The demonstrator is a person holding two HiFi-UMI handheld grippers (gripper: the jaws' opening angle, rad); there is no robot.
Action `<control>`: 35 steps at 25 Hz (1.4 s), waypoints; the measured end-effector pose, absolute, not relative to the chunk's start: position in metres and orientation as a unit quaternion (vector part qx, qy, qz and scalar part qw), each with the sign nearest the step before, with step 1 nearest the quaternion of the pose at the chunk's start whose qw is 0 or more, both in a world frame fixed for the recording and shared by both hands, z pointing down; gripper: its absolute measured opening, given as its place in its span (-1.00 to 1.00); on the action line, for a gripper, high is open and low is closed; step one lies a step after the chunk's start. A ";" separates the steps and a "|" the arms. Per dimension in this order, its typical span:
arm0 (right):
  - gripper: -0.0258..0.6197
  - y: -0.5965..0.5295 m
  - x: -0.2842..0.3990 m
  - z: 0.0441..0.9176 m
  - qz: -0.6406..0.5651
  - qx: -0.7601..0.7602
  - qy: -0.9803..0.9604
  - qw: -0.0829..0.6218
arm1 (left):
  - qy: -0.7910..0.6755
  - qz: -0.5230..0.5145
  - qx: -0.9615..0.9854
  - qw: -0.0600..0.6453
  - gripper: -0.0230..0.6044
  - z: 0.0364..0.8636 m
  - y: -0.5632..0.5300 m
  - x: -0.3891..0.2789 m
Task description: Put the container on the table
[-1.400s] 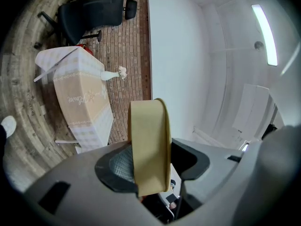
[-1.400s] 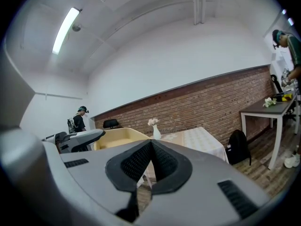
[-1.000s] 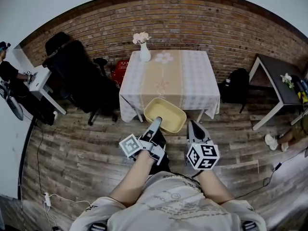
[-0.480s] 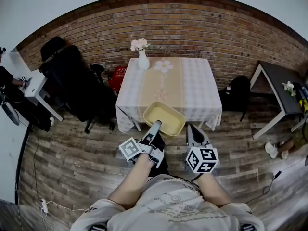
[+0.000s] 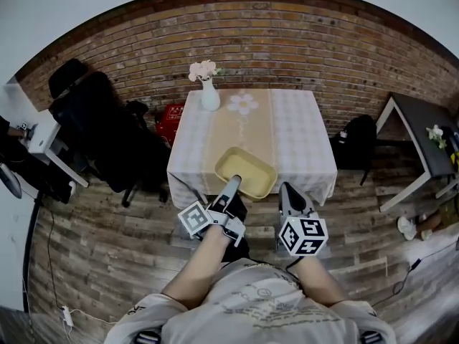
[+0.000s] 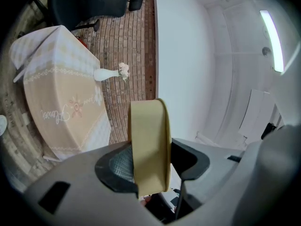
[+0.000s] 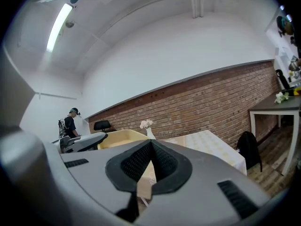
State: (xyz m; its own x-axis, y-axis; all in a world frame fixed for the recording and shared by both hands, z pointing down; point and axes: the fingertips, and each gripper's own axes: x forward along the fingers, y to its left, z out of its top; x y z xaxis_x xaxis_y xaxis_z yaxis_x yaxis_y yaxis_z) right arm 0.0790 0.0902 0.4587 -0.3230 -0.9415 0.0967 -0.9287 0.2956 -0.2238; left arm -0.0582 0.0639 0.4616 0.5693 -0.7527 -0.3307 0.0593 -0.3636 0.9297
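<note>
A pale yellow, shallow rectangular container (image 5: 246, 172) hangs in the air over the near edge of the table (image 5: 294, 124), which wears a checked cloth with a beige runner. My left gripper (image 5: 234, 184) is shut on the container's near left rim; in the left gripper view that yellow rim (image 6: 149, 145) stands clamped between the two pads. To the right of the container, my right gripper (image 5: 290, 192) is shut and holds nothing. Its tips meet in the right gripper view, with the container (image 7: 117, 136) off to their left.
A white vase with flowers (image 5: 209, 92) stands at the table's far left corner. Black office chairs (image 5: 107, 124) and a red crate (image 5: 171, 113) are left of the table. A black backpack (image 5: 357, 138) and a dark side table (image 5: 419, 131) are to the right. A brick wall runs behind.
Both grippers and the container have moved forward to the table. The container was short of the table's front edge before and now hangs over it.
</note>
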 end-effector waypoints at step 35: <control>-0.92 -0.254 0.057 0.459 -0.171 -0.605 0.778 0.002 | -0.250 -0.363 0.702 0.559 -0.23 0.477 -0.284 -0.090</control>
State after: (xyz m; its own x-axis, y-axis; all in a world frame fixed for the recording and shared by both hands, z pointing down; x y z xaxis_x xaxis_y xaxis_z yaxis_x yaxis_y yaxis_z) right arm 0.0568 -0.2540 0.4593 -0.2688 -0.9416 0.2029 -0.9401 0.2106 -0.2681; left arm -0.0902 -0.2841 0.4767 0.6114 -0.7571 -0.2304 0.0544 -0.2502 0.9667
